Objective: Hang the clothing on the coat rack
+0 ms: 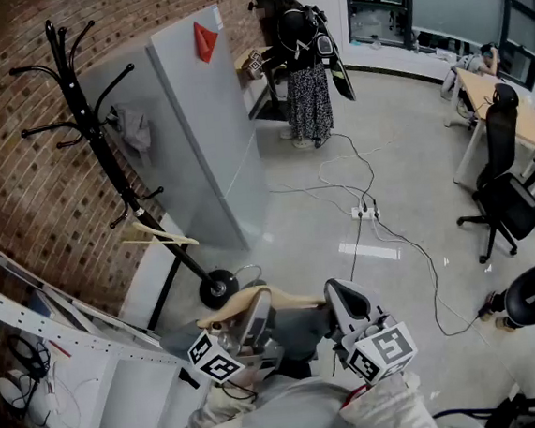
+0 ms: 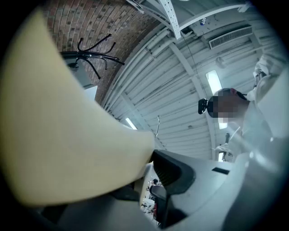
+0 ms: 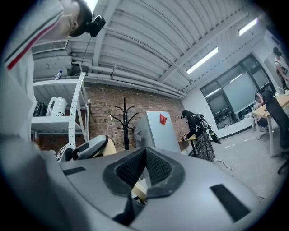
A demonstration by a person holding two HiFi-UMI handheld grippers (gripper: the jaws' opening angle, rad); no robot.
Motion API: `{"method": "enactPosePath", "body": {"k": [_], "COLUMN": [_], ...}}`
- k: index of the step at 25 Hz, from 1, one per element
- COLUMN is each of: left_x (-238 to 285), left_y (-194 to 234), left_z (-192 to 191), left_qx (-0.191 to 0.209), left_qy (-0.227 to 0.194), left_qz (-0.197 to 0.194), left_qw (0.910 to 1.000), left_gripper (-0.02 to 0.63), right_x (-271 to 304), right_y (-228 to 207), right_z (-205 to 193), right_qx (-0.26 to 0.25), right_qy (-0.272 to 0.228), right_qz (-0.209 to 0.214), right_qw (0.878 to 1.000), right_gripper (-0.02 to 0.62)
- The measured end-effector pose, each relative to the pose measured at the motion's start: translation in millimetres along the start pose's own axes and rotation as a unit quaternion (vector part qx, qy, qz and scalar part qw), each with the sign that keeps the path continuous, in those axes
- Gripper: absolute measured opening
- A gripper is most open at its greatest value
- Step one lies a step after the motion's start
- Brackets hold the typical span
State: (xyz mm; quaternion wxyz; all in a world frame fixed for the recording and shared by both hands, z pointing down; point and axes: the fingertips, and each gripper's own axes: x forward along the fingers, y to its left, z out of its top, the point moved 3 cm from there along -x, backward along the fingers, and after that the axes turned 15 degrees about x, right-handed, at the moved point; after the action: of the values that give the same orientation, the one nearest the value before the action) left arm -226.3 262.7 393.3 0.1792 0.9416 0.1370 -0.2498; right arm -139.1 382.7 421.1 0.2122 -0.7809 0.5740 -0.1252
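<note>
Low between my two grippers: the dark grey clothing [image 1: 302, 332] hangs bunched beneath a wooden hanger [image 1: 257, 299], close to my body and not on the coat rack [image 1: 90, 131].
Hanger: it lies crosswise with its arch upward. Its pale arm fills the left side of my left gripper view, and its thin metal hook [image 2: 158, 124] rises behind.
Left gripper [image 1: 255, 315]: tilted upward, jaws clamped on the hanger's arm, with one dark pad [image 2: 171, 169] against the wood.
Right gripper [image 3: 145, 170]: level, at the hanger's other end. The jaws are drawn together to a thin slit, and I cannot tell whether anything is pinched there.
Coat rack: black, against the brick wall [image 1: 22, 204] to my left front, its round base just ahead of me. A bare second hanger [image 1: 157, 236] hangs on a low hook and a grey cloth [image 1: 133, 127] higher up.
Grey panel [image 1: 204, 139]: upright just beside the rack, with a red triangle near its top.
Farther off: a person [image 1: 302, 64] stands beyond the panel, a power strip [image 1: 366, 212] lies with cables on the floor, and an office chair [image 1: 502, 186] stands at a desk.
</note>
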Motion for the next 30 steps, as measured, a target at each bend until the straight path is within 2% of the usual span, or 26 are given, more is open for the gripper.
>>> {"method": "enactPosePath", "body": {"k": [16, 21, 30], "left_x": [59.0, 69.9, 99.4], "left_y": [82.3, 126.0, 198.2], "left_z": [-16.0, -14.7, -3.3], "left_qx": [-0.007, -0.011, -0.006], "left_qy": [0.005, 0.009, 0.012], "left_qz": [-0.003, 0.008, 0.003], "left_qw": [1.0, 0.9999, 0.9999], "left_gripper": [0.1, 0.1, 0.101], "right_x": [77.0, 121.9, 202.5], "right_y": [-61.4, -74.4, -85.6], "right_z": [26.0, 30.3, 35.7], "right_qx": [0.005, 0.002, -0.004], "right_qy": [0.006, 0.013, 0.025], "right_qz": [-0.021, -0.023, -0.016], "right_qw": [1.0, 1.0, 1.0], "right_gripper": [0.025, 0.025, 0.025]}}
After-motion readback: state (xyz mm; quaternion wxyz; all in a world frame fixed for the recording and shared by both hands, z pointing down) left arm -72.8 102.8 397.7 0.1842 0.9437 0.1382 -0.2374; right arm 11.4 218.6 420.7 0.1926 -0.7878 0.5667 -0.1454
